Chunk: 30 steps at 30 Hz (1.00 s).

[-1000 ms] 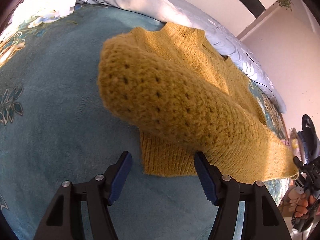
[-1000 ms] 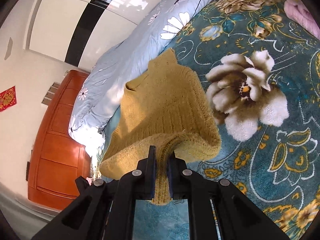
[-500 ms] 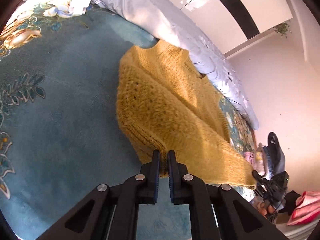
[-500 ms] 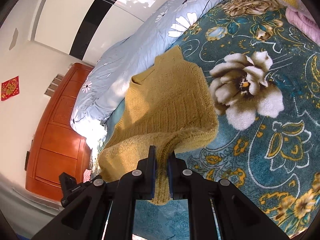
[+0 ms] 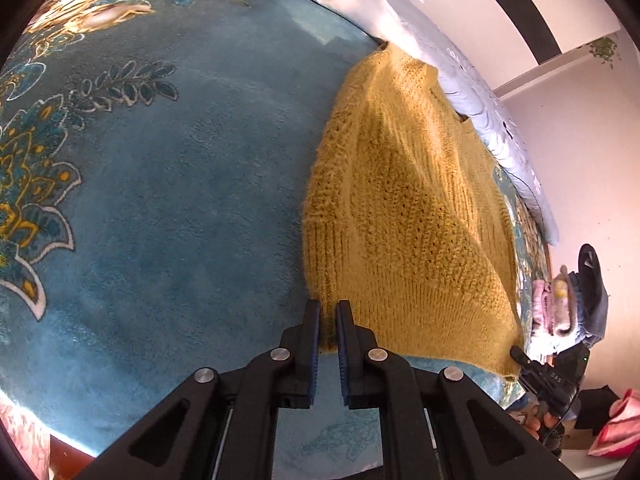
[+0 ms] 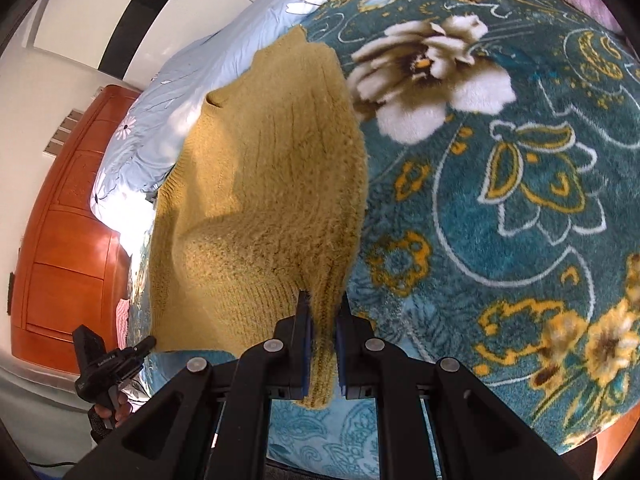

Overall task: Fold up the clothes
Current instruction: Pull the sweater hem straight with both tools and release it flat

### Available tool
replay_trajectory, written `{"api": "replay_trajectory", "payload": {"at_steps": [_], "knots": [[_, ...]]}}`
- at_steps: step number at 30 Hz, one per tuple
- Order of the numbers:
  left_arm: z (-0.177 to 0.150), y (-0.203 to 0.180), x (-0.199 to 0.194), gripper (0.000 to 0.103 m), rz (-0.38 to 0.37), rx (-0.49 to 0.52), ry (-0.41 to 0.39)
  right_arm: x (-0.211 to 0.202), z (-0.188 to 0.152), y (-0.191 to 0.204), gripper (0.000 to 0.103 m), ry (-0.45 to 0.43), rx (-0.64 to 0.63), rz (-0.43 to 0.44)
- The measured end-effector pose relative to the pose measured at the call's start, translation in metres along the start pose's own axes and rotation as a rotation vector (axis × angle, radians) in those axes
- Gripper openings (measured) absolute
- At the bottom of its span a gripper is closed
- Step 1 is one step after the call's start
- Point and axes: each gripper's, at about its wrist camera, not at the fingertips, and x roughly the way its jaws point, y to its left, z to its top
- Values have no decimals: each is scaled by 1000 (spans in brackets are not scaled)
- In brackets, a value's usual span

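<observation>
Clamping your left gripper (image 5: 328, 322) onto the hem corner it only straddled a second ago, you now grip both near corners, since your right gripper (image 6: 322, 324) stays pinched there too: ready to fold away. Beyond, the mustard sweater (image 5: 404, 208) lies fuzzy, ribbed, sleeves folded in, on the teal blanket (image 5: 180, 184), collar against the quilt (image 6: 192, 64).

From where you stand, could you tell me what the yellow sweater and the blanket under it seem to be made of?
The yellow sweater looks like a chunky, fuzzy knit, probably wool or acrylic: open stitches, ribbed hem, matte fibres. The blanket looks like plush fleece, likely synthetic: short soft pile with a slight sheen and a printed floral pattern. Both the left claw and the right claw pinch the sweater's hem.
</observation>
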Motion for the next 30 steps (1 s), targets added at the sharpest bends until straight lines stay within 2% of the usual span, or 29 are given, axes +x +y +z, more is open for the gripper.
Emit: {"api": "replay_trajectory", "payload": {"at_steps": [2,4,7,9,11,14,15,16,18,23,27,30], "knots": [[3,3,5,13,7,-7,3,5,-3,-7,10,9,41,17],[6,11,6,21,12,-18,0,7,-6,-11,11,12,58,26],[14,18,12,31,-16,-55,-20,9,-6,-12,13,16,70,35],[19,22,16,32,-47,-84,-26,11,-4,-12,13,16,78,35],[26,22,21,32,-45,-97,-24,13,-4,-11,13,15,81,34],[29,16,25,29,-50,-87,-22,16,-5,-11,13,14,91,36],[28,13,25,24,-42,-76,-23,16,-5,-11,13,10,96,37],[27,10,24,11,-30,-61,-25,15,-6,-12,13,8,103,43],[24,5,20,9,-31,-51,-25,9,-6,-15,11,-5,111,52],[8,-10,6,8,-58,-29,4,-30,0,-14,10,-98,91,73],[-17,-7,11,8,-51,-6,77,-51,-1,-22,10,-129,74,1],[-21,12,23,8,-62,-83,99,-40,-6,-42,10,-95,132,-39]]}}
